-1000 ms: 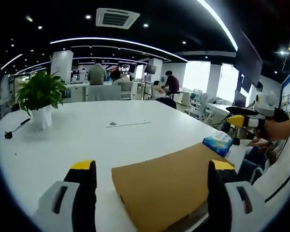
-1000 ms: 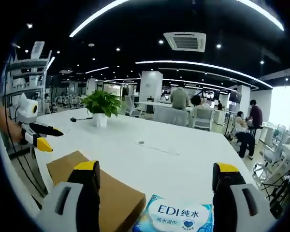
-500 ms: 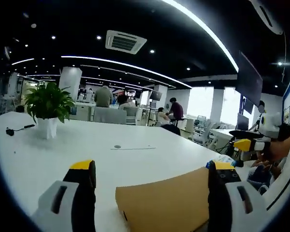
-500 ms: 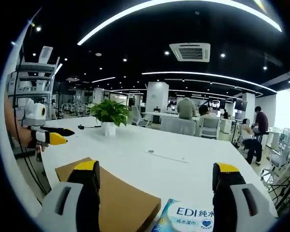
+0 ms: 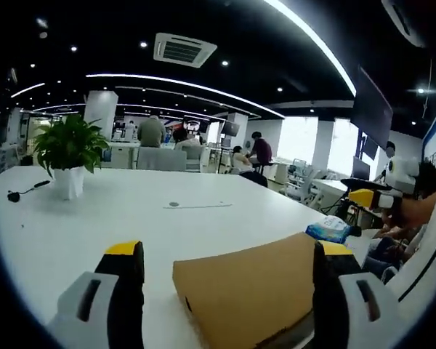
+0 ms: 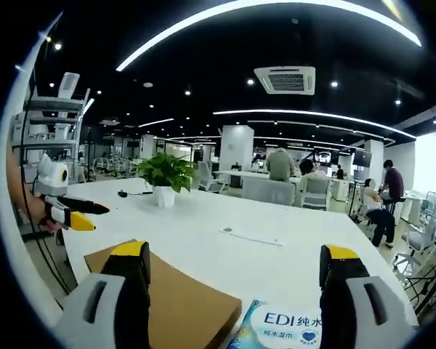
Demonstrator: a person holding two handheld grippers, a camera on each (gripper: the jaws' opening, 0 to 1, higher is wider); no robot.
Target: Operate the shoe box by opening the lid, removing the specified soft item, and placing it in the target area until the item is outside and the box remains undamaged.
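One brown shoe box (image 5: 247, 287), one wipes pack (image 6: 283, 327), one potted plant (image 5: 67, 153)

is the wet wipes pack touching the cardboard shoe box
Cannot tell. In the right gripper view the wet wipes pack and cardboard shoe box meet at the picture's bottom edge, where any gap is cut off.

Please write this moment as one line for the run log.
shoe box: lid closed, on white table | wet wipes pack: outside, beside box | left gripper: open, empty | right gripper: open, empty
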